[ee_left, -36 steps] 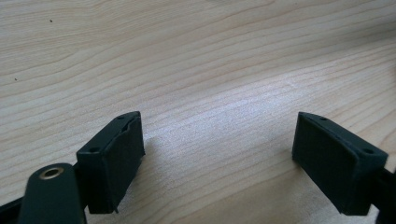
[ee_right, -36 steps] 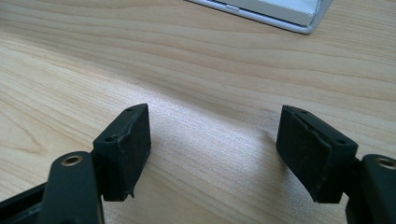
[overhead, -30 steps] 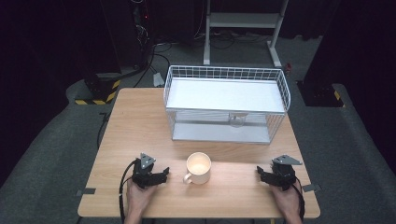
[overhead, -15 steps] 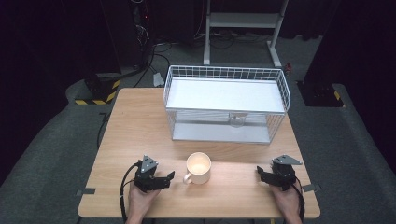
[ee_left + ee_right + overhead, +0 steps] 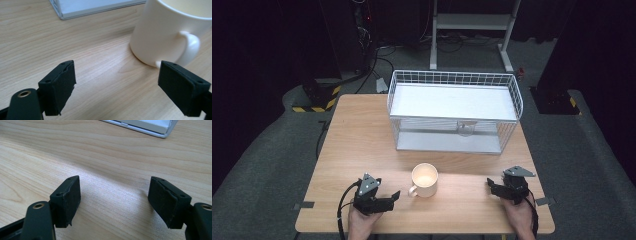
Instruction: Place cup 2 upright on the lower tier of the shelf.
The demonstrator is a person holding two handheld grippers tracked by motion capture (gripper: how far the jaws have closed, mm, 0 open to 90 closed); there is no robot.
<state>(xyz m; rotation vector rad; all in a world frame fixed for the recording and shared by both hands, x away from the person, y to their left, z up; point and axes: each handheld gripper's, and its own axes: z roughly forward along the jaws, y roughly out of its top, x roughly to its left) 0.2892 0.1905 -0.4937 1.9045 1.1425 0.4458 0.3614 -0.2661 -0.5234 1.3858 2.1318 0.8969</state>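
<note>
Left hand-held gripper (image 5: 388,198) sits low at the near left of the wooden tabletop (image 5: 357,145), held in a hand (image 5: 362,222) that comes in from the bottom edge. Its two black jaws are spread wide and hold nothing. They point to the right, at a white mug (image 5: 424,180). In the left gripper view, the mug (image 5: 172,32) is just past the jaws, and its handle (image 5: 191,47) is turned to them, close by the right jaw. It is hard to tell if that jaw touches the handle.

The mug stands upright near the middle of the near half of the tabletop. Its handle sticks out to the left and a bit to the near edge.

Behind the mug is a white wire basket (image 5: 455,111) with a flat white shelf on top and another below.

At the near right, the right hand-held gripper (image 5: 493,187) is low over the tabletop, well apart from the mug. Its jaws are spread wide too, with only bare wood between them in the right gripper view.
</note>
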